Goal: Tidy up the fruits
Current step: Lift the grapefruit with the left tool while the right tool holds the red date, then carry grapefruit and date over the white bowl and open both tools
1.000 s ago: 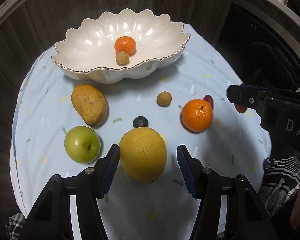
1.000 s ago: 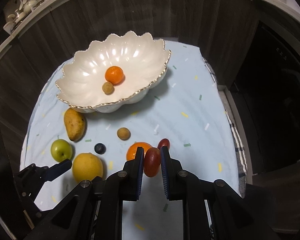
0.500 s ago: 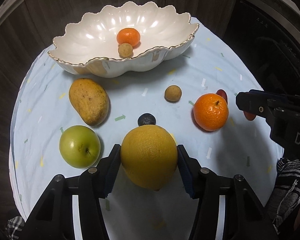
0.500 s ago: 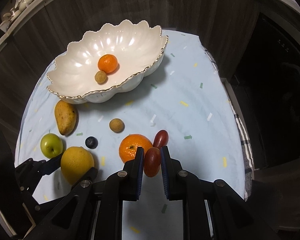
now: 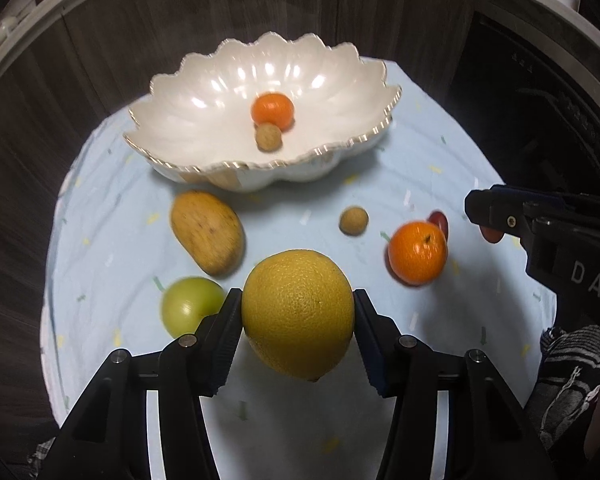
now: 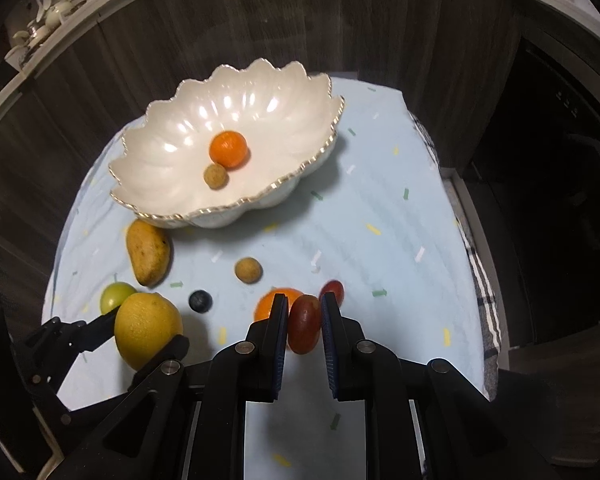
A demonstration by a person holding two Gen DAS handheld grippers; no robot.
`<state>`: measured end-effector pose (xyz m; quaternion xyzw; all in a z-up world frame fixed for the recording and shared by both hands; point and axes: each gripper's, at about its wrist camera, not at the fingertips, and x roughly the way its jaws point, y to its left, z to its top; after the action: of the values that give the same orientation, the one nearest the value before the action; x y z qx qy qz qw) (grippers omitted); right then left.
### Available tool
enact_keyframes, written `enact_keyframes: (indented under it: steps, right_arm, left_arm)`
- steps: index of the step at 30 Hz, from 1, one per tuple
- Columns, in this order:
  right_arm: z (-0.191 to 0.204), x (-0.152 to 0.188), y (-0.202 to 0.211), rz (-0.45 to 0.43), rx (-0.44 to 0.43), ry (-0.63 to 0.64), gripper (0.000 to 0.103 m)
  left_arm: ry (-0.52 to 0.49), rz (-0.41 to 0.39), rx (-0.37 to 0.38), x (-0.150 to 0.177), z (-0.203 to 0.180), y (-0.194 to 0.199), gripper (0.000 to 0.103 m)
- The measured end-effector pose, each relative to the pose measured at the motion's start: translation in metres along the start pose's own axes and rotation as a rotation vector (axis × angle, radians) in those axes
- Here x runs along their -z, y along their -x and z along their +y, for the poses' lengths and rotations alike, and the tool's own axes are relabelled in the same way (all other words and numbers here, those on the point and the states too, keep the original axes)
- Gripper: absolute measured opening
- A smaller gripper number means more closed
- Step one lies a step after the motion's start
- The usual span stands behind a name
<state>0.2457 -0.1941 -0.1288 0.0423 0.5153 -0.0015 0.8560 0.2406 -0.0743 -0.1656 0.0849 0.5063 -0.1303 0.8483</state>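
My left gripper (image 5: 298, 296) is shut on a big yellow citrus (image 5: 298, 312), both pads pressed on its sides, and holds it just above the light blue cloth (image 5: 380, 184). My right gripper (image 6: 304, 298) is shut on a dark red grape (image 6: 305, 324). The white scalloped bowl (image 5: 236, 160) stands at the back with a tangerine (image 5: 273, 109) and a small brown longan (image 5: 268, 136) inside. On the cloth lie a mango (image 5: 207, 232), a green apple (image 5: 188, 307), another longan (image 5: 353, 221), a tangerine (image 5: 418, 252), a second red grape (image 6: 333, 289) and a blueberry (image 6: 200, 301).
The cloth covers a small round table against dark wood panels. A checked towel (image 6: 486, 304) hangs at the table's right edge. A person's patterned sleeve (image 5: 568, 364) shows at the lower right of the left wrist view. Bare cloth lies right of the bowl.
My left gripper has closed its pads onto the yellow citrus and raised it a little off the cloth. My right gripper still holds the red grape in about the same place.
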Motion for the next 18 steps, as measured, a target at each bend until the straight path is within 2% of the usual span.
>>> enact_keyframes:
  steps: [18]
  right_arm:
    - [0.024, -0.054, 0.005, -0.076, -0.027, 0.038, 0.018]
  left_arm:
    - [0.046, -0.094, -0.055, -0.053, 0.047, 0.022, 0.052]
